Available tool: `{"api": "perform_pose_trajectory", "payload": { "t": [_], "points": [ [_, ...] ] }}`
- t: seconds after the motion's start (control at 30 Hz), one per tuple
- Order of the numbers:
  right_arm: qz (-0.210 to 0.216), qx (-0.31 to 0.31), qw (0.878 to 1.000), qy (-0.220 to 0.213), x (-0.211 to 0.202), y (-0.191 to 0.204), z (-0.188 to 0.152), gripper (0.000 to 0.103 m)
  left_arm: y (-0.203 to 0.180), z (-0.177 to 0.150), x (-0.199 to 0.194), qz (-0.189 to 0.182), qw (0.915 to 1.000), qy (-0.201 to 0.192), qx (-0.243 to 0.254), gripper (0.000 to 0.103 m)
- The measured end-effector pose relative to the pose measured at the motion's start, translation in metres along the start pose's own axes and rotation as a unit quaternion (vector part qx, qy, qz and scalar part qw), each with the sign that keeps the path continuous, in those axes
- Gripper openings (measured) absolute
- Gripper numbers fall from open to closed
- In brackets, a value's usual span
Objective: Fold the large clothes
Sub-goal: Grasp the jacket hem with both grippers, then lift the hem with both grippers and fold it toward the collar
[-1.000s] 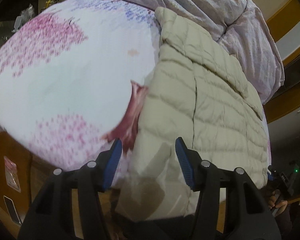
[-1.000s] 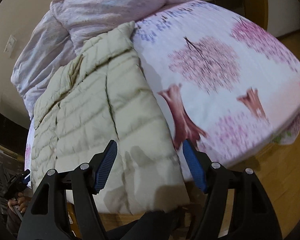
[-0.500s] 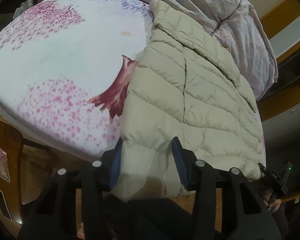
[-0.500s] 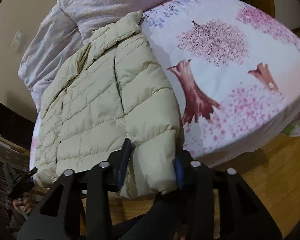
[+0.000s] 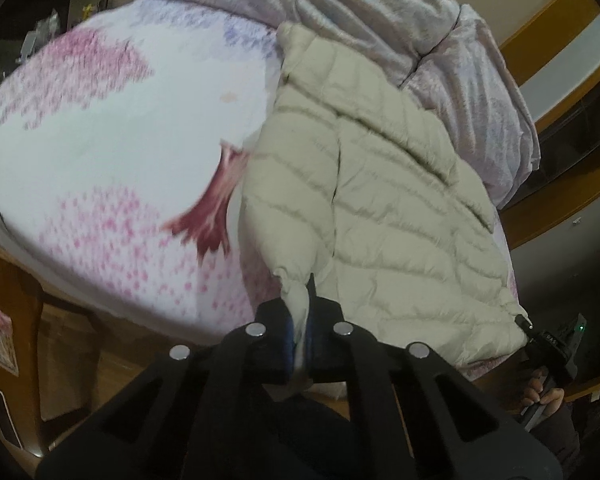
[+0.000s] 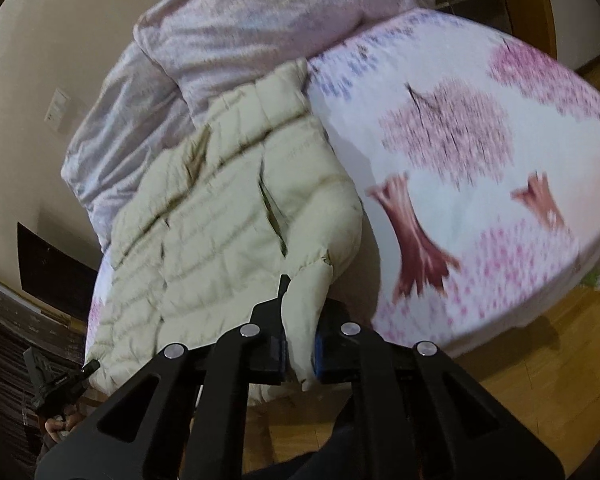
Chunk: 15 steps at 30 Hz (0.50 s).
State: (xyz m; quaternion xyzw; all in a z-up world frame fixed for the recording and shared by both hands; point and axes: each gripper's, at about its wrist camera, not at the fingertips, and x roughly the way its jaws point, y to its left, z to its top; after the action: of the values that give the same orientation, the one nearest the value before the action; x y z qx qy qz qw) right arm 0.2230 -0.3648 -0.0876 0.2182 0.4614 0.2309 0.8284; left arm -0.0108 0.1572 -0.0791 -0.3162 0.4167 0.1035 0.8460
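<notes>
A cream quilted puffer jacket (image 5: pixel 380 200) lies flat on the bed, collar towards the far end. In the left wrist view my left gripper (image 5: pixel 298 320) is shut on the near left corner of the hem, a pinch of fabric squeezed between the blue pads. In the right wrist view my right gripper (image 6: pixel 300 340) is shut on the near right corner of the jacket (image 6: pixel 220 220), with a puffy fold bulging up between the fingers. Both corners are lifted slightly off the sheet. Each view shows the other gripper small at the jacket's far hem corner.
The bed carries a white sheet with pink tree prints (image 6: pixel 480 160), open beside the jacket. A crumpled lilac duvet (image 5: pixel 380 8) is heaped at the head end behind the collar. Wooden floor (image 6: pixel 520 380) runs along the near bed edge.
Both grippers went from open around the jacket's hem corners to shut on them, and the pinched fabric has risen a little.
</notes>
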Motion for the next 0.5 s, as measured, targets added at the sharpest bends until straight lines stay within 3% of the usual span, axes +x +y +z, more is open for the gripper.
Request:
{"api": "perform_pose_trajectory", "payload": {
  "t": [0.27,0.5],
  "points": [
    [0.021,-0.021,0.999,-0.040,-0.001,0.024,0.049,0.009,-0.013,0.045,-0.018,-0.001,0.9988,-0.048,-0.007,0.004],
    [0.025,-0.037,0.998,-0.050,0.016,0.039,0.092,0.009,-0.032,0.096,-0.009,0.008,0.9973,-0.073,0.000,0.004]
  ]
}}
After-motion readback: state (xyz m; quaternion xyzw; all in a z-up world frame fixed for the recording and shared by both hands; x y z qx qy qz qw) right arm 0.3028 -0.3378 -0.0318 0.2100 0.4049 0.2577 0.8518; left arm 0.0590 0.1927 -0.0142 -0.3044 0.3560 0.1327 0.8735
